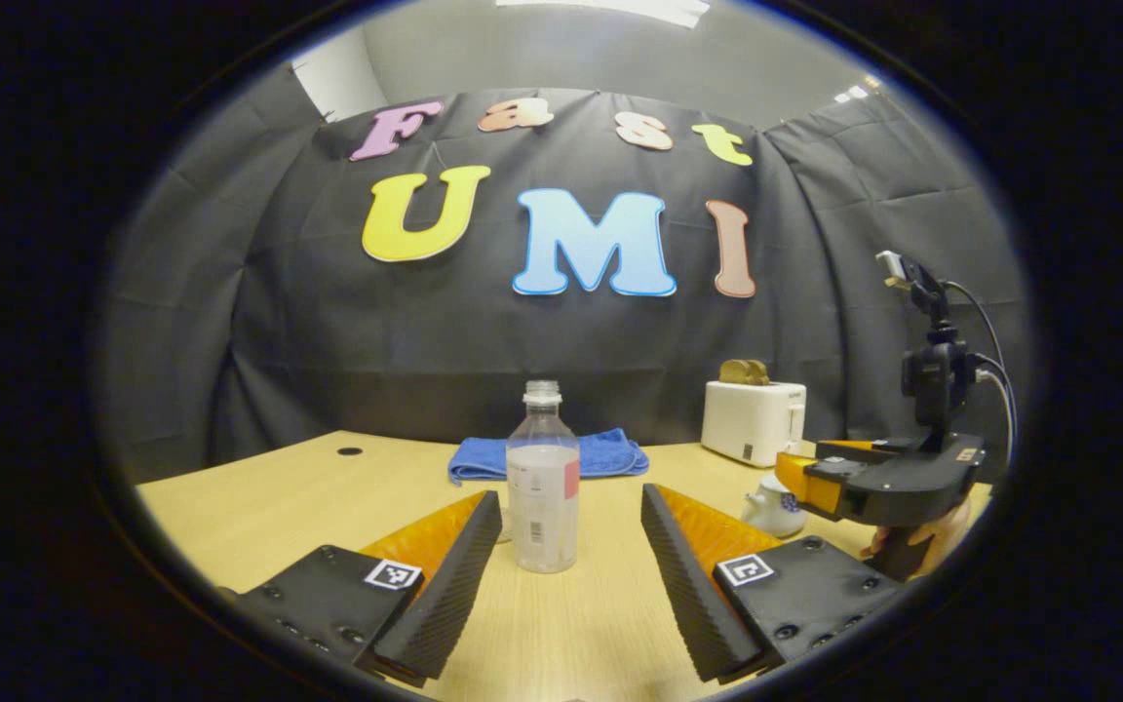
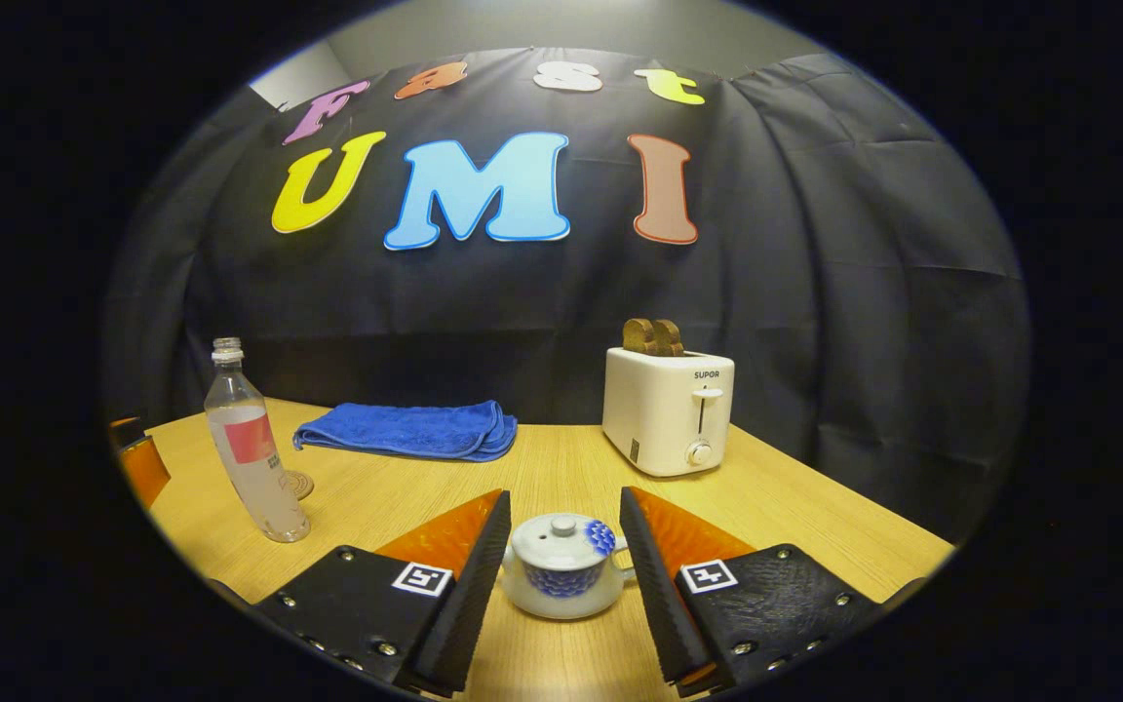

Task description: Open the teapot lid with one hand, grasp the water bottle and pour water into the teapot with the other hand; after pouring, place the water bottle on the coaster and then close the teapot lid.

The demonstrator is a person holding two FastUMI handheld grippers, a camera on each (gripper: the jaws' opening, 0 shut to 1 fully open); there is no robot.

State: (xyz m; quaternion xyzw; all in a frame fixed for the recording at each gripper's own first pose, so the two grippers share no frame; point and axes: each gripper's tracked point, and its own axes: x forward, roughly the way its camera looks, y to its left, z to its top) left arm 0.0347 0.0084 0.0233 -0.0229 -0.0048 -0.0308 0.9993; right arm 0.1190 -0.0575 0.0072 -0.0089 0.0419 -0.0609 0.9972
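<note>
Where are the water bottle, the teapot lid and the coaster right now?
water bottle (image 1: pixel 543 487): left gripper view, mid body.
teapot lid (image 2: pixel 561 533): right gripper view, top of the lid beside its knob.
coaster (image 2: pixel 301 484): right gripper view, edge showing behind the bottle's base.

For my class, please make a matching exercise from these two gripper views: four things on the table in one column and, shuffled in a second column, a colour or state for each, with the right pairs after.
Things
1. water bottle
2. teapot
3. towel
4. toaster

Descriptions
A. white, with brown slices sticking out of the top
B. blue and folded
C. clear, standing upright with no cap
D. white with a blue pattern, lid on

Pairs: 1-C, 2-D, 3-B, 4-A
</note>
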